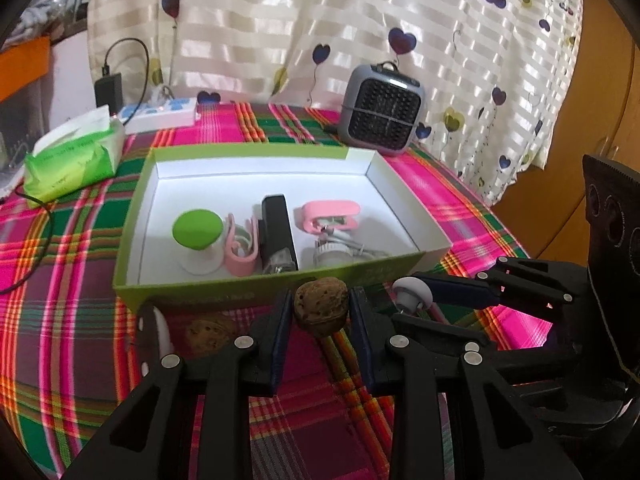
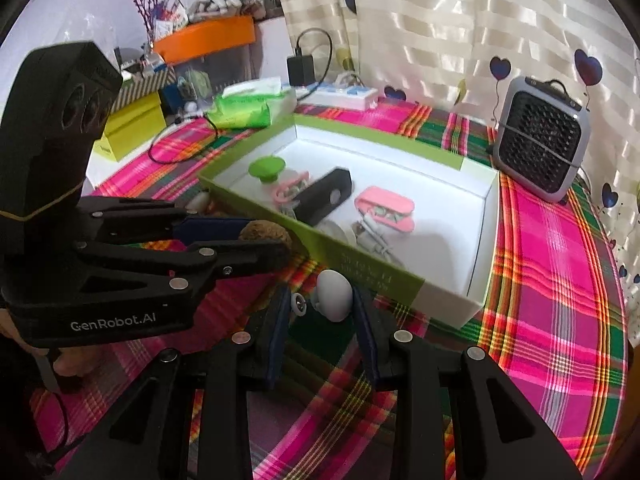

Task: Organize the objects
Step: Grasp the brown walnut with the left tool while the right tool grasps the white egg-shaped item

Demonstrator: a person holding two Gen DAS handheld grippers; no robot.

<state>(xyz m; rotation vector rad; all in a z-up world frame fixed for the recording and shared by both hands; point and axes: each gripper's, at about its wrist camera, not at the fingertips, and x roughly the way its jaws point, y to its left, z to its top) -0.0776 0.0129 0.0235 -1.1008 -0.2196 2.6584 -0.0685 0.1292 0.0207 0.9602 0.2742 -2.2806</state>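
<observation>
Walnut (image 1: 321, 306) in left gripper (image 1: 320, 312); box (image 1: 256, 284) ahead.

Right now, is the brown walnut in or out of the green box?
Out: brown walnut is held in the left tool, in front of the green box.

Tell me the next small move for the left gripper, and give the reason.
Probably carry the walnut forward over the green box wall and release it inside. The left gripper is shut on the walnut just short of that wall, and the box already holds the other sorted items.
</observation>
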